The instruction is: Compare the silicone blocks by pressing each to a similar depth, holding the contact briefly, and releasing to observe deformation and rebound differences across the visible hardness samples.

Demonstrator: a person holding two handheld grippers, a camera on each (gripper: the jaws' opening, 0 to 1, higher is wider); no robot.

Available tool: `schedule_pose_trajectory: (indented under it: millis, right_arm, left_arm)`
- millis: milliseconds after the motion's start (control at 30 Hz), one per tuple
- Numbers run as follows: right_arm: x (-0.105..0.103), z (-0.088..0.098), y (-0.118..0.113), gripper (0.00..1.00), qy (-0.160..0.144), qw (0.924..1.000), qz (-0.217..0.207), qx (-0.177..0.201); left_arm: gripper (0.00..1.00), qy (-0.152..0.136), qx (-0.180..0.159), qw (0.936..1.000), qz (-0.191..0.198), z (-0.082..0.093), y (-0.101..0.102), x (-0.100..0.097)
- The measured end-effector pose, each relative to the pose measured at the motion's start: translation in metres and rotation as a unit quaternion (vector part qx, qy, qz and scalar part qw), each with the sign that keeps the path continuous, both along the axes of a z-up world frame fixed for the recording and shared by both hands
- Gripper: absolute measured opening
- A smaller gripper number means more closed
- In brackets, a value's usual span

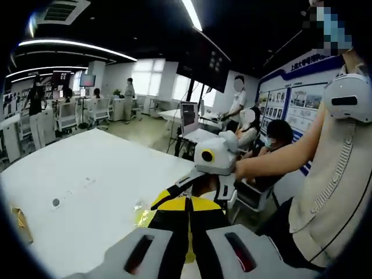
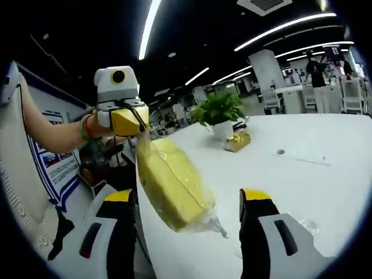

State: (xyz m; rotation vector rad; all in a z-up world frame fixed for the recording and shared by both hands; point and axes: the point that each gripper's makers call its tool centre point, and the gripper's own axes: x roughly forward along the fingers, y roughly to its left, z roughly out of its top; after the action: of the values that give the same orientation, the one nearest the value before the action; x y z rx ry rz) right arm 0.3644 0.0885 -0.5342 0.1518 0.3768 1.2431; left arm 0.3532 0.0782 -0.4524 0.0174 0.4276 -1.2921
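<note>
left gripper (image 2: 129, 121): clenched on the top edge of the wrapped block, jaws pinching the plastic; in the left gripper view its jaws stand closed together with yellow showing between them
right gripper (image 2: 189, 200): released, jaws spread wide either side of the block's lower half, touching nothing I can see
silicone block (image 2: 171, 183): yellow slab in clear wrap, hanging tilted from the left gripper, off the bench (image 2: 302, 168); loose tail of wrap at the bottom corner
step: looks like staging, not pressing. The block is held up in the air between the two grippers; no press contact yet
next move: my read is that the right gripper closes gently across the slab's faces to a set depth, holds, then lets go. It needs the left gripper to keep the slab from swinging, and the squeeze should land on the silicone, not the loose wrap
risk: the pinch is on plastic film, so the block may slip or twist under the squeeze
other samples: can't pick out any further blocks on the bench
bench: white, glossy; carries a potted plant (image 2: 220, 113), a gold-wrapped item (image 2: 237, 140) just beside it, and a small dark dot
room: open office or lab, dark ceiling with strip lights (image 1: 192, 14), poster wall (image 1: 290, 104), people seated and standing behind
</note>
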Motion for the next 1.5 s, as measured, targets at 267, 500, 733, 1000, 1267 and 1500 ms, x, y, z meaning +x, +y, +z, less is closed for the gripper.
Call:
schedule_pose_trajectory:
  millis: [267,500,733,1000,1267,1500]
  right_arm:
    - [-0.009,-0.002,0.011,0.54,-0.017,0.9994,0.03,-0.01]
    - [-0.021,-0.01,0.014,0.33,-0.06,0.9959,0.05,-0.045]
    - [-0.024,-0.008,0.007,0.25,-0.056,0.9953,0.035,-0.071]
    - [-0.024,-0.007,0.005,0.19,-0.074,0.9911,0.02,-0.109]
    - [-0.03,-0.004,0.007,0.1,-0.093,0.987,0.031,-0.128]
    - [-0.035,-0.007,0.009,0.07,-0.099,0.9825,0.045,-0.151]
  left_arm:
    - [0.0,-0.007,0.014,0.9992,-0.037,0.002,-0.002,-0.004]
    - [0.0,-0.018,0.039,0.9967,-0.069,-0.001,0.0,-0.011]
    - [0.0,-0.022,0.051,0.9956,-0.075,-0.004,0.002,-0.014]
    - [0.0,-0.028,0.059,0.9953,-0.072,-0.004,0.007,-0.018]
    - [0.0,-0.031,0.058,0.9958,-0.063,-0.003,0.01,-0.022]
    - [0.0,-0.029,0.062,0.9959,-0.058,-0.007,0.015,-0.027]
